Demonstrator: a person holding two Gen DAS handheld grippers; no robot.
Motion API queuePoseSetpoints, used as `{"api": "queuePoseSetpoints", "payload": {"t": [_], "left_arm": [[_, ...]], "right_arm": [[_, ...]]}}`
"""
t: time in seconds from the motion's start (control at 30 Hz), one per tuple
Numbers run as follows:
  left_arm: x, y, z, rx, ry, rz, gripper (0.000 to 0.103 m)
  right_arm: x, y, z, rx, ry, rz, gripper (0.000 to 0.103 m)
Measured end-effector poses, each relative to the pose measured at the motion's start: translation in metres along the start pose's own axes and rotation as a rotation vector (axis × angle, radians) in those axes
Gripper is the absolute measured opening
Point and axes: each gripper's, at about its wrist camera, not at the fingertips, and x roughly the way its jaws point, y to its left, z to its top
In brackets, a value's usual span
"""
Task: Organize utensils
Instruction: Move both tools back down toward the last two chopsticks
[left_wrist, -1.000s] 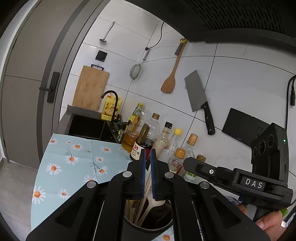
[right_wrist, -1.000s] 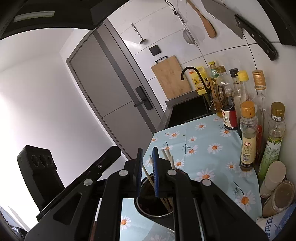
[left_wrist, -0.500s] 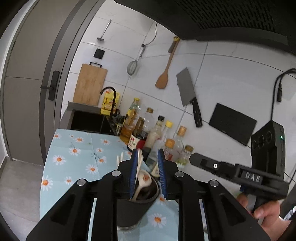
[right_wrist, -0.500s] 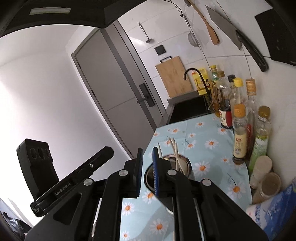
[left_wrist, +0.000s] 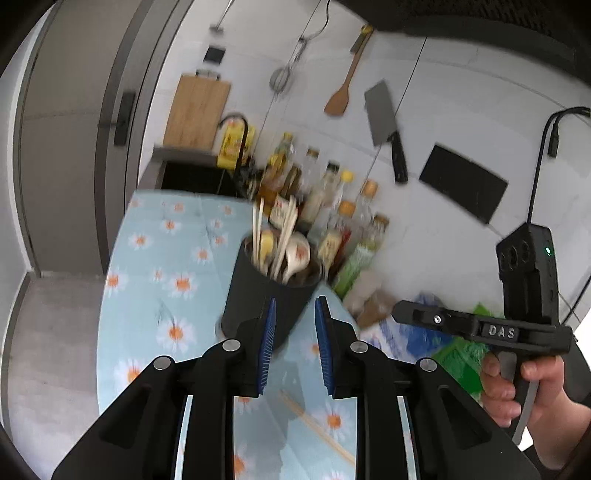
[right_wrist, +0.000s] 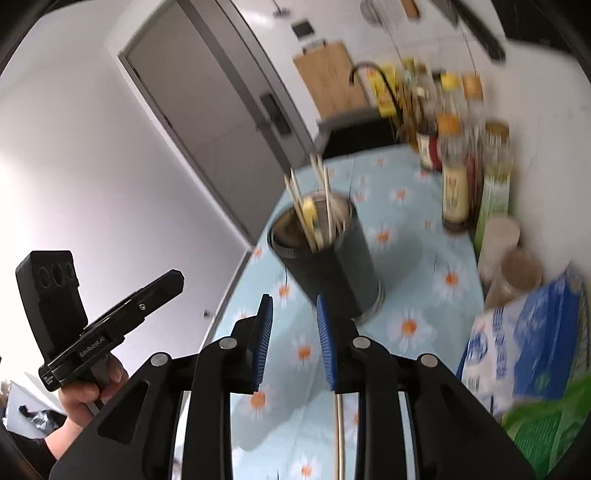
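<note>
The left gripper (left_wrist: 293, 347) has its blue-padded fingers (left_wrist: 266, 345) spread with nothing between them, and just ahead of the tips stands the dark utensil holder (left_wrist: 267, 295) on the daisy-print cloth (left_wrist: 159, 266). Out of its mouth stick chopsticks (left_wrist: 258, 229) and a pale spoon (left_wrist: 297, 254), all leaning a little. Below the fingers, between the gripper's two arms, one loose chopstick (left_wrist: 314, 428) lies flat on the cloth

The right gripper (right_wrist: 293, 345) is likewise parted and holds nothing — the same holder (right_wrist: 328, 266) sits ahead of and slightly right of its fingertips, upright, chopsticks (right_wrist: 314, 195) rising from it. A single chopstick (right_wrist: 339, 435) lies on the cloth under the right finger, running back toward the camera

Beyond the holder, a row of bottles (left_wrist: 332, 221) stands against the tiled wall; right of the right gripper's fingers lies a blue-and-white bag (right_wrist: 524, 343). Both views are motion-blurred, so finer detail inside the holder cannot be made out
</note>
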Motion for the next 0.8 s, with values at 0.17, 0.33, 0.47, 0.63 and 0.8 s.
{"api": "queuePoseSetpoints", "payload": {"t": [0.17, 0.33, 0.47, 0.63, 0.8], "left_arm": [[-0.001, 0.004, -0.033, -0.034, 0.099, -0.004, 0.021], [0.005, 0.011, -0.068, -0.102, 0.175, -0.004, 0.021], [0.016, 0.022, -0.095, -0.172, 0.238, 0.019, 0.021], [0.021, 0.034, -0.125, -0.234, 0.296, 0.030, 0.021], [0.022, 0.034, -0.144, -0.238, 0.341, 0.058, 0.021]], "right_arm": [[0.023, -0.003, -0.023, -0.019, 0.170, -0.058, 0.026], [0.047, -0.016, -0.047, 0.017, 0.330, -0.069, 0.026], [0.071, -0.024, -0.059, 0.043, 0.473, -0.093, 0.026], [0.105, -0.038, -0.071, 0.095, 0.608, -0.110, 0.026], [0.131, -0.034, -0.079, 0.077, 0.701, -0.131, 0.026]]}}
